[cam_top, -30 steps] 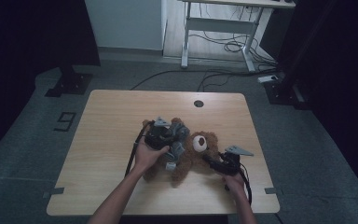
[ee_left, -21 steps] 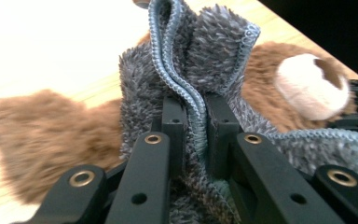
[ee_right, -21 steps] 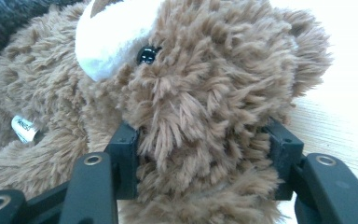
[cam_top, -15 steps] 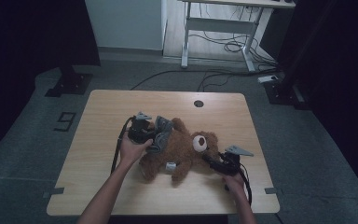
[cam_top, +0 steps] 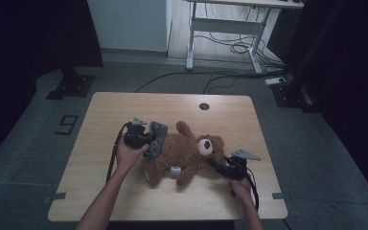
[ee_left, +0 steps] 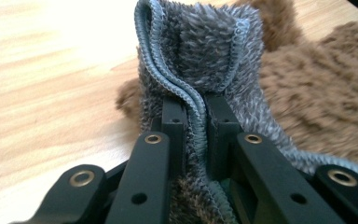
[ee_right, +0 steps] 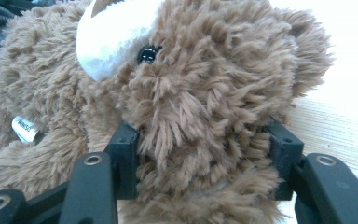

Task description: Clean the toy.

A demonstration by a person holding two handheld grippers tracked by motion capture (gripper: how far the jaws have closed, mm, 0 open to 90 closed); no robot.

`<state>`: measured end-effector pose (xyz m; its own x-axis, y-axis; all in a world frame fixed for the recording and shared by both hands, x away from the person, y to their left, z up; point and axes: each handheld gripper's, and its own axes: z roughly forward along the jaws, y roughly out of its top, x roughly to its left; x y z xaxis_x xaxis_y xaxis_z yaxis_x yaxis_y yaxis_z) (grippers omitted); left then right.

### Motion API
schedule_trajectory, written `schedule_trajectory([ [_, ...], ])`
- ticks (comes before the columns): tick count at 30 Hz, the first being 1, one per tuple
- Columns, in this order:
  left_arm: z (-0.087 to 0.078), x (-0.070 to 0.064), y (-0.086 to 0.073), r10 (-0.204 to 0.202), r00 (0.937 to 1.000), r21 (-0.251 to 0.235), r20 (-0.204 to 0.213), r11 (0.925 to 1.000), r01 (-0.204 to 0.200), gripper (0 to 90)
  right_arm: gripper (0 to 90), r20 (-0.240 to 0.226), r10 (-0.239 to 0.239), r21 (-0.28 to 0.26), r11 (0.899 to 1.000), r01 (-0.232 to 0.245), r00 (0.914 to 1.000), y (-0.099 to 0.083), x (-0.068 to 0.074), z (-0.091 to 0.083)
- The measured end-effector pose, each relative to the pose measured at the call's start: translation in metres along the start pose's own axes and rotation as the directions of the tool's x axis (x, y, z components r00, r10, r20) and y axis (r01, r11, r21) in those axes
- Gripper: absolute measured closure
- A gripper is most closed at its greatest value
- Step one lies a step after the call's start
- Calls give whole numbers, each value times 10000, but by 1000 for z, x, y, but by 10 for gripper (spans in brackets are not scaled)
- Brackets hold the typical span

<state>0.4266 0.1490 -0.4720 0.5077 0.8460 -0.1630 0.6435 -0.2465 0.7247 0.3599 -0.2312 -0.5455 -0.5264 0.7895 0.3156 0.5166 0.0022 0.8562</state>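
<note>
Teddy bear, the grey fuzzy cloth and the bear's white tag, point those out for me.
teddy bear (cam_top: 184,152), high view, on its brown belly.
grey fuzzy cloth (ee_left: 205,44), left gripper view, on the pile above the stitched hem.
white tag (ee_right: 25,129), right gripper view, on the label's face.

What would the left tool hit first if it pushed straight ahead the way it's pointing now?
The grey fuzzy cloth already pinched in the left tool; right behind it, probably the teddy bear's brown body, though depth is unclear.

High view dim, soft, slightly grainy; dark surroundings, table (cam_top: 124,115) lit from above. Gripper views brighter: glare washes out tabletop at upper left and right edges; near black jaws slightly blurred.
</note>
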Motion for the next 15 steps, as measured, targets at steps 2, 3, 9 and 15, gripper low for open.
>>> schedule_trajectory([
  [2, -1, 4, -3, -18, 9999, 91, -143, 10000, 19, 799, 436, 0, 0, -1, 10000, 0, 10000, 0, 0, 0],
  [3, -1, 6, -4, -17, 9997, 141, -255, 9999, 21, 799, 436, 0, -2, 3, 10000, 2, 10000, 0, 0, 0],
  [9, -5, 19, -13, -157, 9980, 402, -616, 9990, 182, 800, 436, 6, 2, 12, 10000, -2, 10000, 0, 0, 0],
  [15, -15, 32, -19, -466, 9968, 352, -654, 9982, 490, 799, 436, -1, 27, 29, 10000, -27, 10000, 0, 0, 0],
])
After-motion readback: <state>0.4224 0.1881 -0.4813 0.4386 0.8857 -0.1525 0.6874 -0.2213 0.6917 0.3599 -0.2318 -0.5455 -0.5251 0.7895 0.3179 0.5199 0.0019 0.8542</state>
